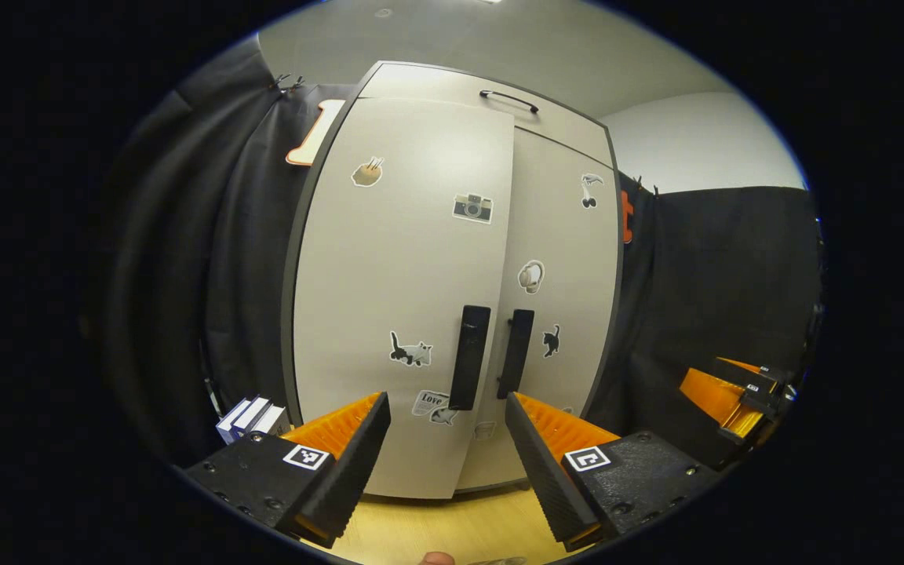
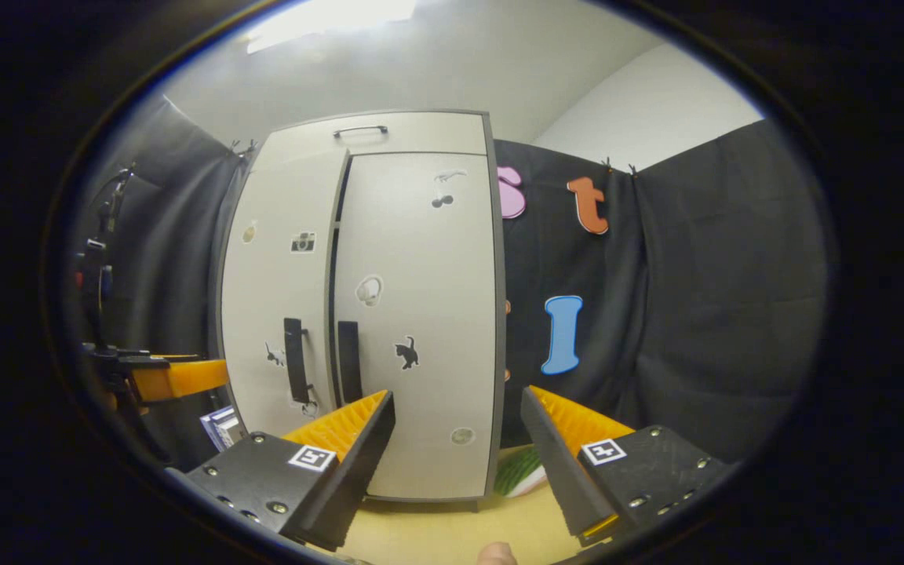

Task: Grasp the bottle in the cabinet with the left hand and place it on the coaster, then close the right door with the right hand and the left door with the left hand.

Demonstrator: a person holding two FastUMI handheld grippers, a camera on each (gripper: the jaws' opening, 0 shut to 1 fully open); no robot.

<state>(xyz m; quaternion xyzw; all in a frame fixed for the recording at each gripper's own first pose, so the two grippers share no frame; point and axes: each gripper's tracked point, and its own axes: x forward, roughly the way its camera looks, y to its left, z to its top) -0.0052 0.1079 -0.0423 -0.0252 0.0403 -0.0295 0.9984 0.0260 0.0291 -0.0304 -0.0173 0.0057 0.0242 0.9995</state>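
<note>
The pale grey cabinet (image 1: 421,259) stands upright on the wooden table, with small stickers on both doors. Its left door (image 1: 397,298) stands slightly ajar, its free edge out in front of the right door (image 1: 562,267), which lies flush. Two dark vertical handles (image 1: 470,357) meet at the middle. My left gripper (image 1: 446,404) is open just in front of these handles, touching nothing. My right gripper (image 2: 458,396) is open too, facing the right door (image 2: 421,314) from a little farther back. What is inside the cabinet is hidden.
A few books (image 1: 252,416) stand at the cabinet's left foot. A green-striped flat thing (image 2: 521,471) lies at its right foot. The light wooden table (image 1: 452,526) runs under both grippers. Black cloth hangs behind and at both sides.
</note>
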